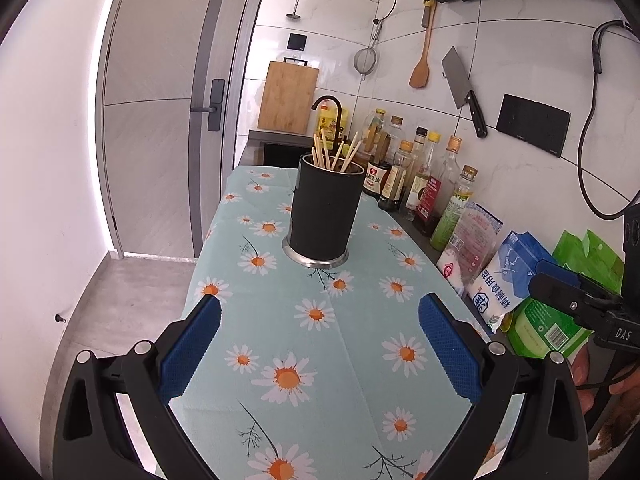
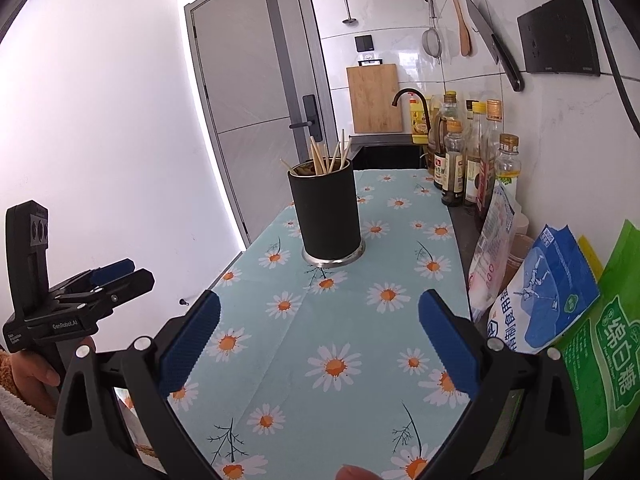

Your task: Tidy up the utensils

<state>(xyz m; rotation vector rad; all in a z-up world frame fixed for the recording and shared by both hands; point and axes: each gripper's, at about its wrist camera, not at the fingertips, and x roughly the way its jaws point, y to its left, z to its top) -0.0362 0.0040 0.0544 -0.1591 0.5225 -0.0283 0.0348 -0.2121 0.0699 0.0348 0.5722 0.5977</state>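
Both the left tongs (image 1: 320, 354) and right tongs (image 2: 320, 350) gape wide and empty, the black holder (image 1: 325, 210) bristling with chopsticks (image 1: 336, 154) stands straight ahead of them on the worktop (image 1: 360, 360), no loose utensils visible, so it looks about done

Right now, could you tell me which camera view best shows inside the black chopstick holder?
The right wrist view: the black chopstick holder shows its open mouth and inner wall. The left wrist view shows mostly its side below the chopsticks.

Home kitchen: hung cleaver (image 1: 464, 92), condiment bottles (image 1: 420, 176), cutting board (image 1: 286, 96).
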